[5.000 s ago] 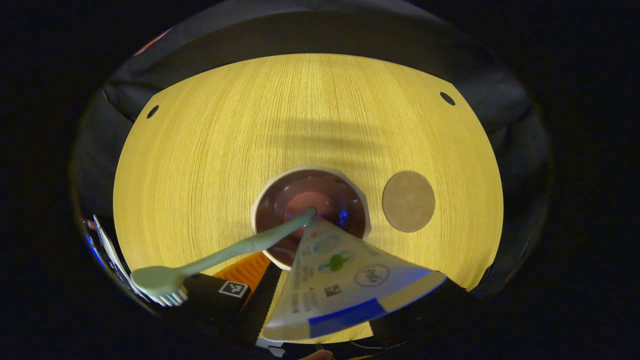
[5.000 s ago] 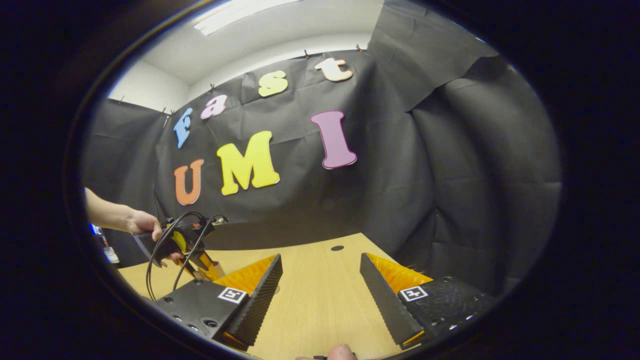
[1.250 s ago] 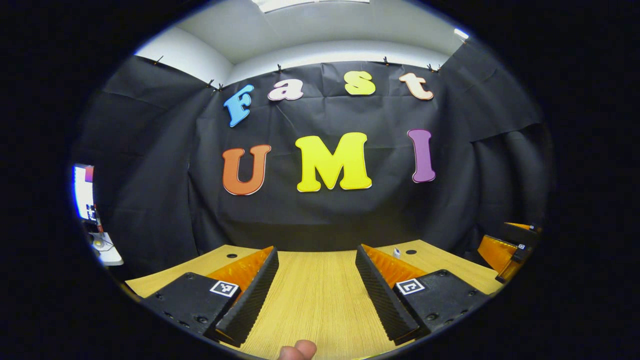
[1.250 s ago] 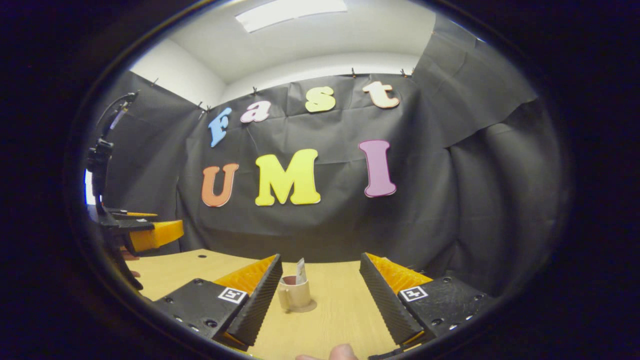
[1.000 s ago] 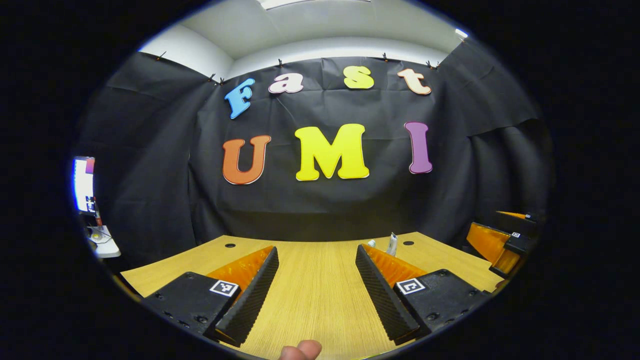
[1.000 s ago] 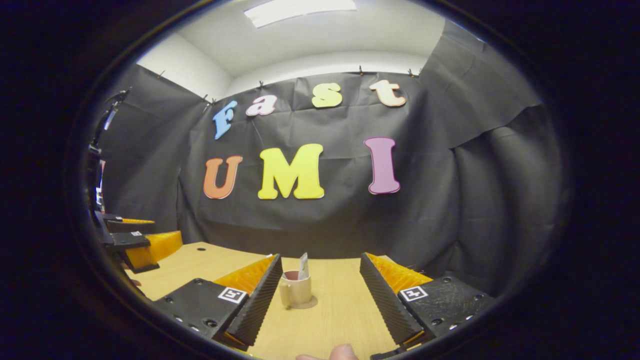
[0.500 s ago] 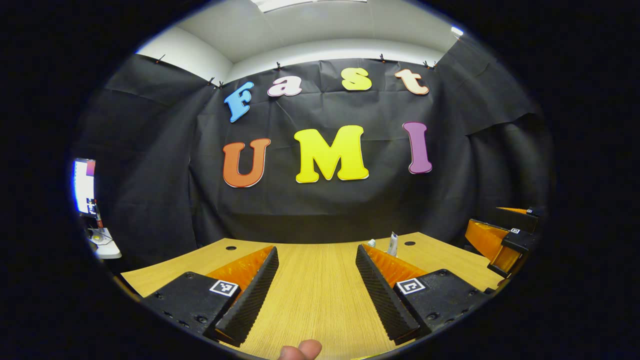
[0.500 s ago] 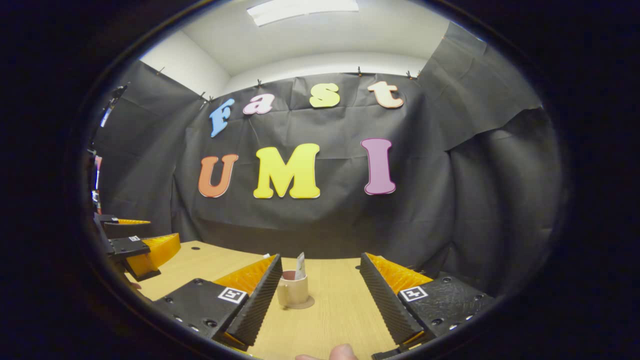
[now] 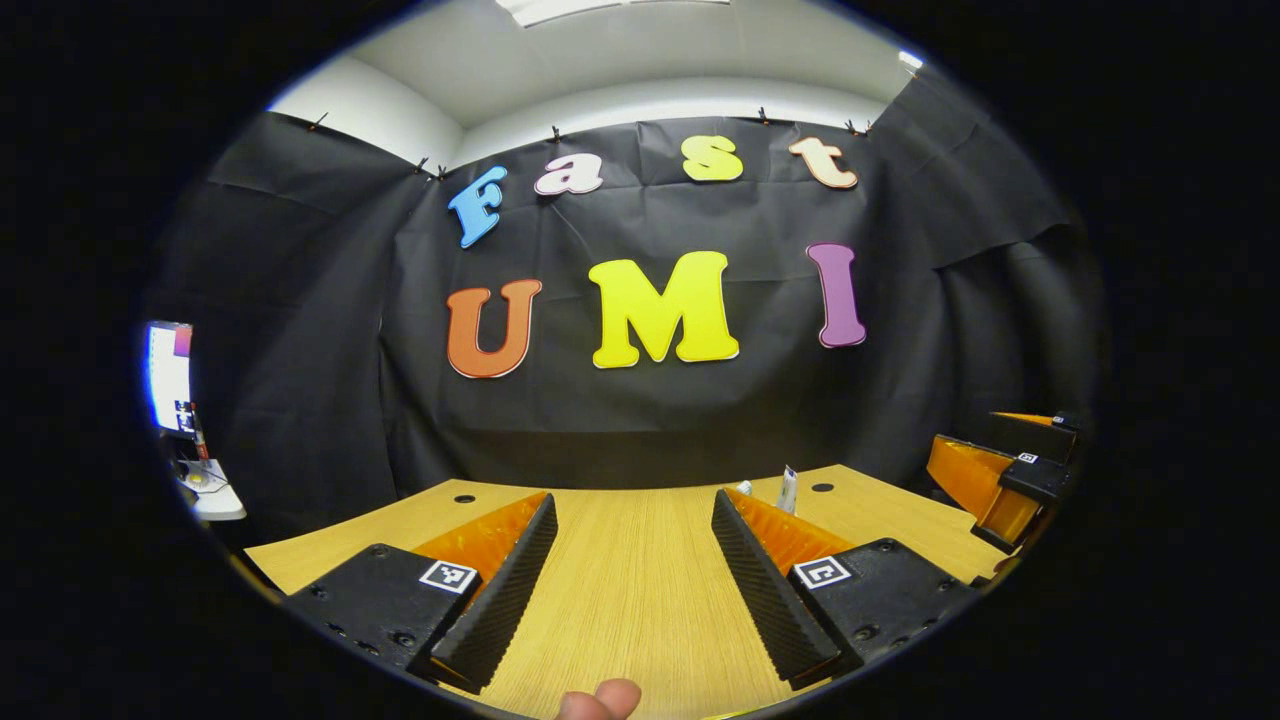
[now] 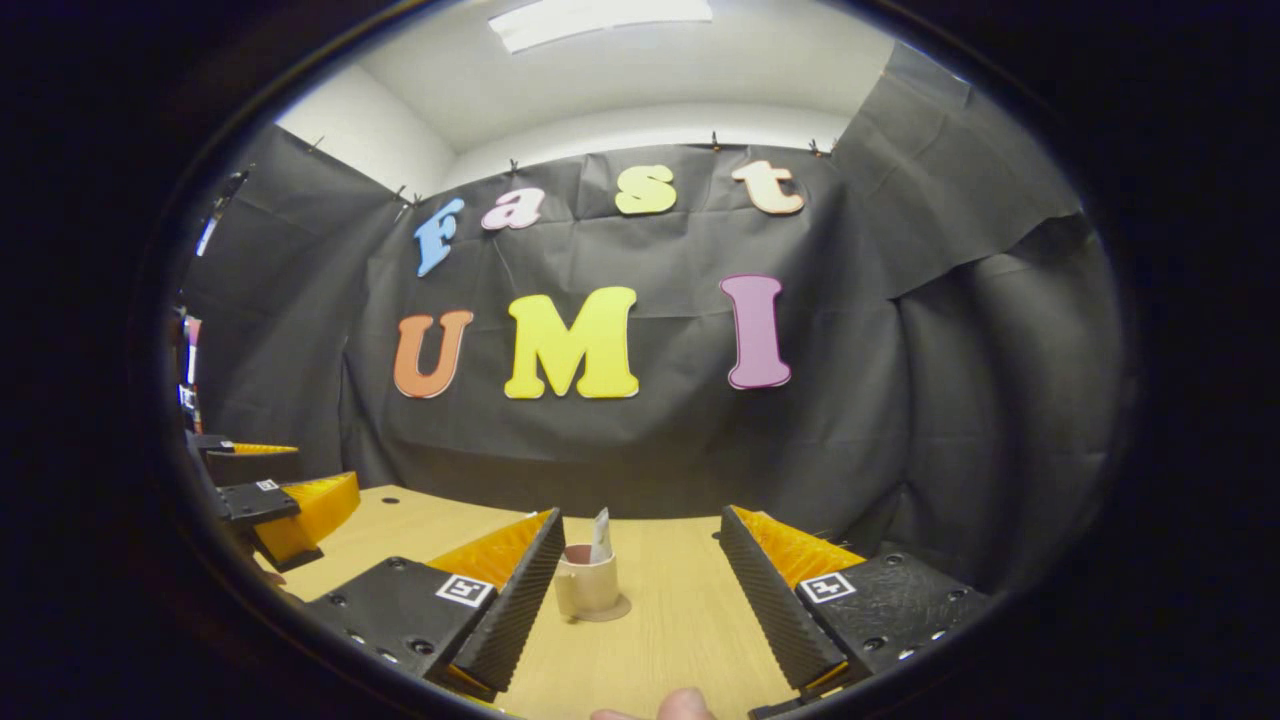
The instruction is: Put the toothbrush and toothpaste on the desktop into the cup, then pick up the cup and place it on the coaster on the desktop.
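In the right gripper view a beige cup stands upright on the round coaster on the wooden desktop. The toothpaste tube sticks up out of it. My right gripper is open, drawn back, with the cup ahead beside its left finger and apart from it. My left gripper hovers at the far left, also open. In the left gripper view the left gripper is open over bare desktop. The toothpaste top and toothbrush head peek over its right finger. The right gripper hangs at the far right.
A lit screen and a small white stand sit beyond the desk's left end. Two cable holes mark the back of the desktop. The black cloth wall closes the back. A thumb tip shows at the bottom.
Five seconds ago the left gripper looked down into the cup beside the coaster. Now the cup stands on the coaster and both grippers are drawn back. Over the last second, hardly any movement.
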